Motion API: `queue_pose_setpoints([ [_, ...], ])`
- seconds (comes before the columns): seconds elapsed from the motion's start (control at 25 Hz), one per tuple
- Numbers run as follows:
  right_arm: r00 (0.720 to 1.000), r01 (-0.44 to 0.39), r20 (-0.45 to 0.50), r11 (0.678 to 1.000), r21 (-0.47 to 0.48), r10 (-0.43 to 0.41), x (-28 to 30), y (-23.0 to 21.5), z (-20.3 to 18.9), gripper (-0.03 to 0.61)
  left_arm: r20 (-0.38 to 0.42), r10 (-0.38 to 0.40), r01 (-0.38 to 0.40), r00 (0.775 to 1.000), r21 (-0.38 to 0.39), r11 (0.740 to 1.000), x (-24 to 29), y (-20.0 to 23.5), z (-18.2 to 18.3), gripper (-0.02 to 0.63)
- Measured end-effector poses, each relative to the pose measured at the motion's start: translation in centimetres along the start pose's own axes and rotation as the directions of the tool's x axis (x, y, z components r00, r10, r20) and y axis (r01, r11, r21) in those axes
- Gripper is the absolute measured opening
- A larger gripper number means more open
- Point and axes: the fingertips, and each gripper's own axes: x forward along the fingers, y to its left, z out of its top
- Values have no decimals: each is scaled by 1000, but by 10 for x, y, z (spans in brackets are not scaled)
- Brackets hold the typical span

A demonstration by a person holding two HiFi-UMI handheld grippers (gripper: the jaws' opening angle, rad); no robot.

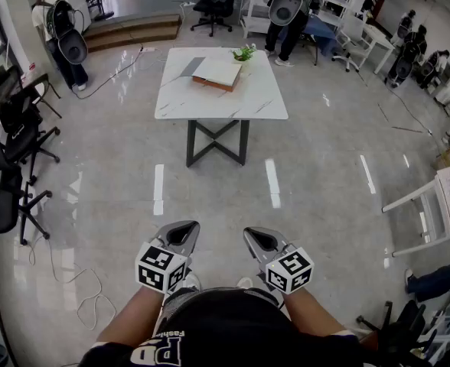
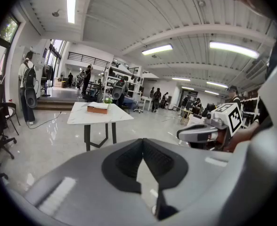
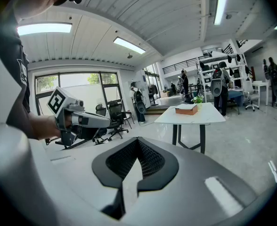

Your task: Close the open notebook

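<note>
Grey moulded plastic fills the foreground: you hold the left gripper (image 1: 188, 226) and the right gripper (image 1: 250, 233) side by side, just ahead of your dark shirt, both pointing towards the room. Each gripper's jaws meet at the tips and grip nothing. Their black pads, finely ribbed like mesh, form a pointed teardrop, and only a pale wedge of floor shows through the slot behind the tips. A cube of black-and-white square markers sits on the back of each tool, above your bare forearms.

Beyond the grippers stretches a glossy grey tiled floor (image 1: 324, 167), streaked with reflections of the ceiling lights. Black wheeled office chairs (image 1: 11, 151) stand in a cluster along your left, and a white desk (image 1: 439, 205) stands at your right.

Well apart from you, in the middle of the room, stands a square table (image 1: 210, 105) with a white, marble-veined top on crossed black legs. The notebook (image 1: 217, 73) lies open on its far half, a pale page facing up over a brown edge, untouched by either gripper. A small green plant (image 1: 245, 53) sits just beside it at the far edge.

Farther back, wooden steps (image 1: 133, 30) rise at the left, and several people (image 1: 290, 10) stand among shelves and chairs.
</note>
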Motion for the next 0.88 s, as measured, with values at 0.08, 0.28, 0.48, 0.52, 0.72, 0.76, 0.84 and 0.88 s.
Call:
queue_pose_setpoints([
  [0.08, 1000, -4, 3, 1000, -2, 4, -1, 1, 0, 0, 2, 1, -1, 1000, -3, 1000, 0, 1, 0, 58],
  [0.28, 1000, -10, 6, 1000, -8, 10, -1, 3, 0, 0, 9, -1, 1, 1000, -6, 1000, 0, 1, 2, 58],
  [0.48, 1000, -7, 9, 1000, -10, 8, -1, 4, 3, 0, 10, -4, 4, 1000, -6, 1000, -1, 1, 3, 58],
  [0.52, 1000, -9, 16, 1000, 0, 9, -1, 4, 4, 0, 10, -6, 6, 1000, -8, 1000, -2, 1, 3, 58],
  [0.72, 1000, -9, -8, 1000, 18, 9, 3, 6, -1, 0, 10, -12, 13, 1000, -50, 999, -2, 5, 0, 58],
  [0.76, 1000, 2, -17, 1000, 5, -2, 4, 7, -2, 0, 11, -13, 13, 1000, -57, 998, -3, 6, -1, 58],
  [0.84, 1000, 13, -23, 1000, -6, -13, 7, 8, -4, 0, 11, -15, 15, 1000, -60, 998, -5, 9, -2, 58],
  [0.88, 1000, 12, -24, 1000, -7, -13, 9, 10, -5, 0, 11, -16, 17, 1000, -58, 998, -6, 11, -3, 58],
])
